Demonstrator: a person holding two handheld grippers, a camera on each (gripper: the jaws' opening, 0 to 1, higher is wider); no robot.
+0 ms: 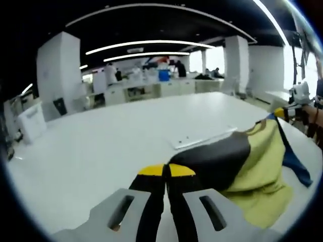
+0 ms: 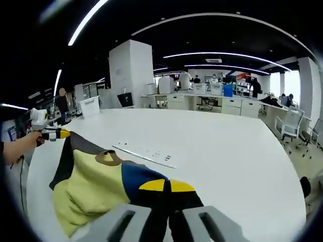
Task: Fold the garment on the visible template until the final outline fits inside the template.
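While clamped in both tools, garment near table edge.

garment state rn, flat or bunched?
Bunched: the garment hangs rumpled between the left gripper and right gripper, both shut on it.

Left hand-held gripper: yellow-tipped jaws pressed together, pointing forward; seen from the right gripper view at far left.
Right hand-held gripper: yellow-tipped jaws pressed together.
Person's hand: grips the left tool.
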